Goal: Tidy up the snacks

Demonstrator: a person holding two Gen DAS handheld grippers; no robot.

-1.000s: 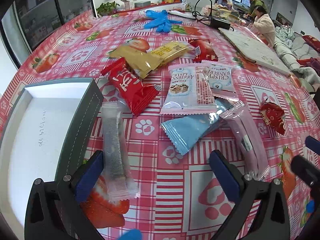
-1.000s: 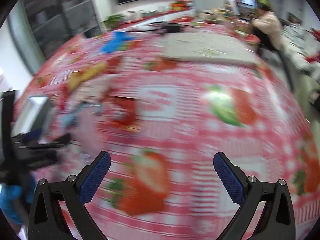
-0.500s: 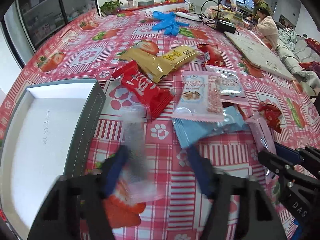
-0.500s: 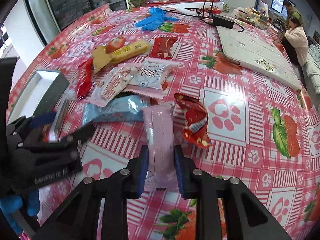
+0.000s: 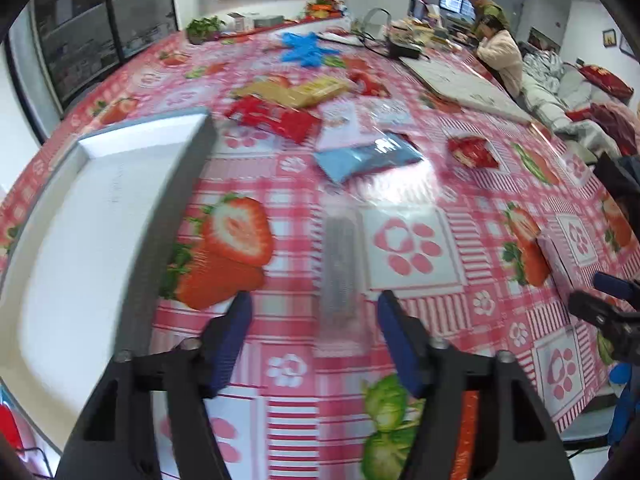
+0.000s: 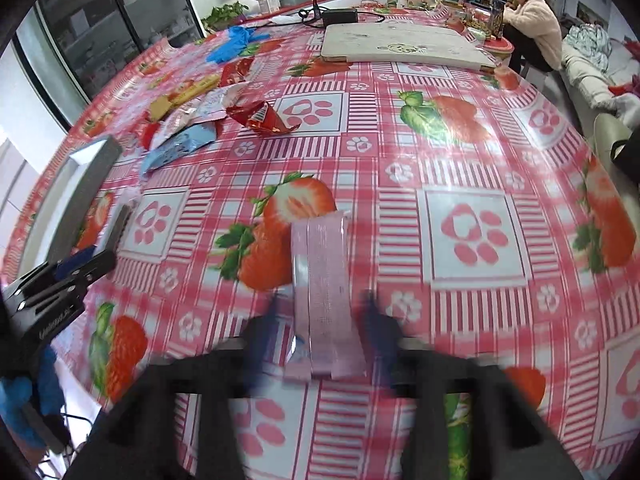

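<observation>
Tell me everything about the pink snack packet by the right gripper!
The pink snack packet is a long, thin pouch of shiny, partly see-through plastic with crimped ends. It lies flat on the strawberry tablecloth, lengthwise away from the camera, partly covering a printed strawberry. Its near end sits between the jaws of the right gripper, which are opening; the blurred pads do not seem to press it. Nothing else touches it.

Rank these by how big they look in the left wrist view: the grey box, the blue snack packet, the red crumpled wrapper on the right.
Largest to smallest:
1. grey box, though it sits nearest the camera
2. blue snack packet
3. red crumpled wrapper
</observation>
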